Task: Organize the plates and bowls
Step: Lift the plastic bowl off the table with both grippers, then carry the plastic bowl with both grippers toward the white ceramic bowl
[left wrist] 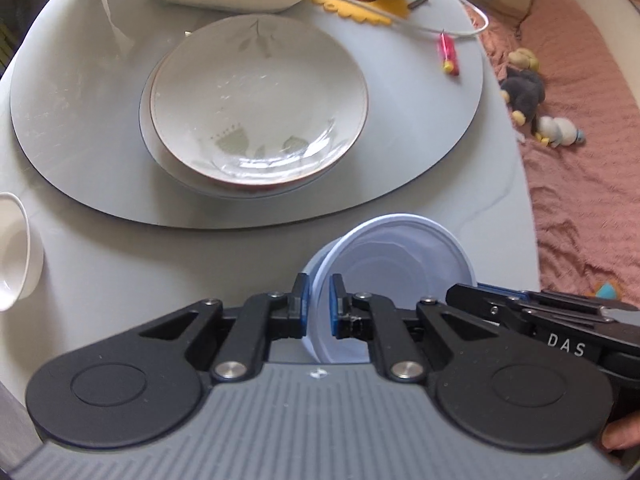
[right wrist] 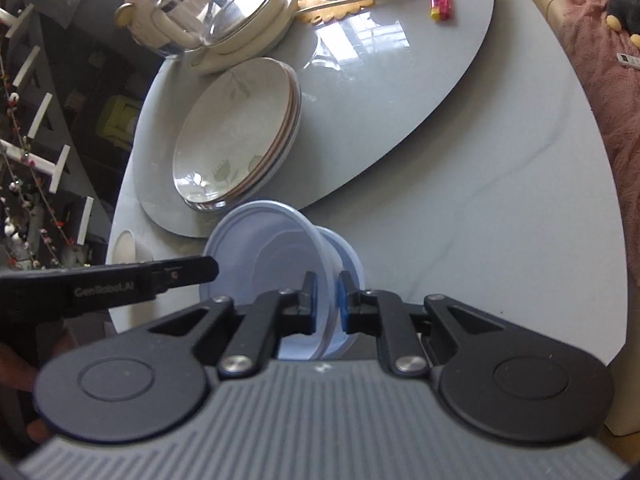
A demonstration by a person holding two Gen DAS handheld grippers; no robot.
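While both claws meet low over the table's [left wrist: 100,272] near edge, the left claw [left wrist: 319,306] pinches one side of the tilted blue bowl's [left wrist: 394,252] rim and the right claw [right wrist: 327,304] pinches the opposite side, its arm reaching in flat from the right in the left view. Beyond the bowl, stacked plates [left wrist: 258,100] rest on the turntable [left wrist: 420,132]; a white cup [left wrist: 14,248] stands at the left edge.
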